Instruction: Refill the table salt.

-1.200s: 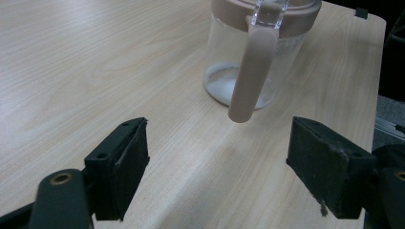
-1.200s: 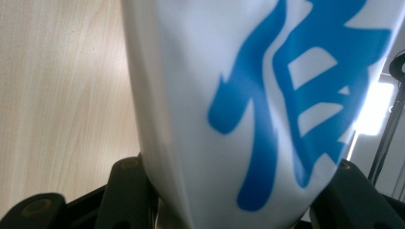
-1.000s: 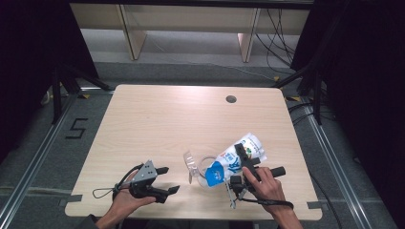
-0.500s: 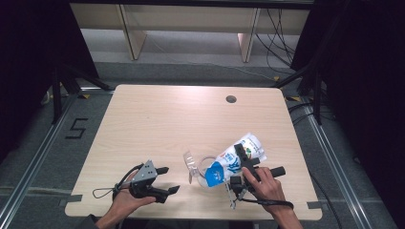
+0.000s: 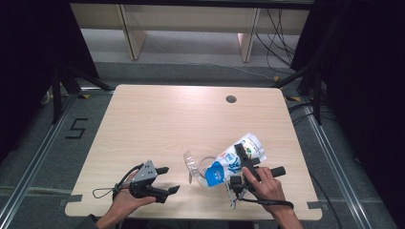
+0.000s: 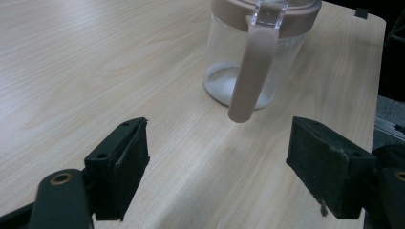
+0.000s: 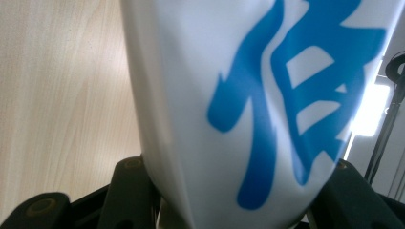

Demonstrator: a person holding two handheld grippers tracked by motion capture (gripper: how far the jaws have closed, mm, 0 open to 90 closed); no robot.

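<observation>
A pale wooden worktop (image 5: 157, 124) is seen from above, with a person's forearms entering from the near edge. A white pouch (image 5: 235, 160) printed with blue lettering is grasped between the jaws of the right gripper (image 5: 242, 164), near the front right part of the worktop; it is tilted, with its blue lower end pointing toward a clear jug (image 5: 203, 169) and lying just at or over the jug's mouth. In the right gripper view the pouch (image 7: 248, 105) is seen pressed between the two black jaws, its white film creased around a large blue character. What is inside the pouch cannot be told. The jug is shown in the left gripper view (image 6: 248, 57) as a transparent vessel with a dusty-pink rim and handle, standing upright on the wood, with a thin layer of something white at its bottom. The left gripper (image 5: 165, 180) is held at the front left, just beside the jug, its jaws released and spread wide with nothing between them.
</observation>
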